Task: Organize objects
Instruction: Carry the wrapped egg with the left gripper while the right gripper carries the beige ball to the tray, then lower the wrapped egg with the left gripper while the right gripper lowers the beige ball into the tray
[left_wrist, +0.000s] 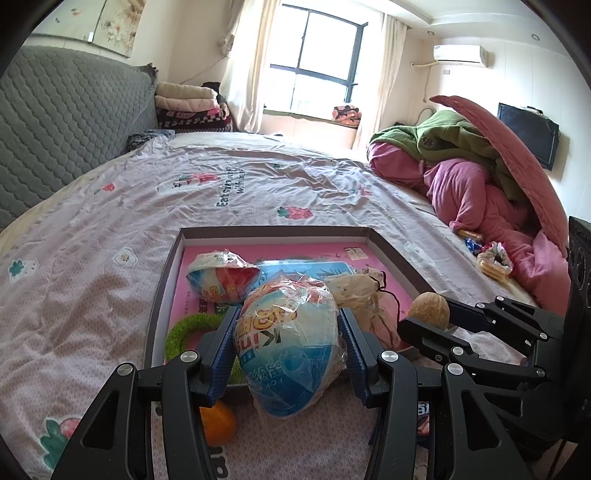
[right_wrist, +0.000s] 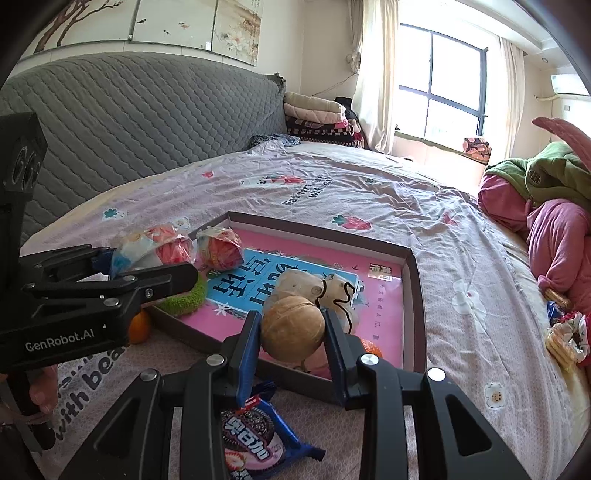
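The left hand-held gripper (left_wrist: 287, 345) is clamped on a plastic-wrapped egg (left_wrist: 291, 343), its blue pads pressing both sides of the wrapper. The egg hangs over the near rim of the tray (left_wrist: 275, 232), a shallow box lid with a pink floor that lies on the bed (left_wrist: 92, 258).

The right hand-held gripper (right_wrist: 291, 332) is closed on a tan ball (right_wrist: 293, 326), with the fingers touching it on either side, above the tray's near edge.

Inside the tray lie a second wrapped egg (left_wrist: 221, 277), a green ring (left_wrist: 181, 334) at the near left corner, and a beige pouch (right_wrist: 314, 286) with a dark cord near the middle. In the right wrist view something orange (right_wrist: 371, 347) shows just behind the right finger; what it is cannot be told.

On the bed outside the tray, an orange fruit (left_wrist: 218, 422) sits just beside the near left corner, and a blue biscuit pack (right_wrist: 255, 439) lies below the right hand-held gripper. A pile of pink and green bedding (left_wrist: 469, 177) is heaped well apart at the right.
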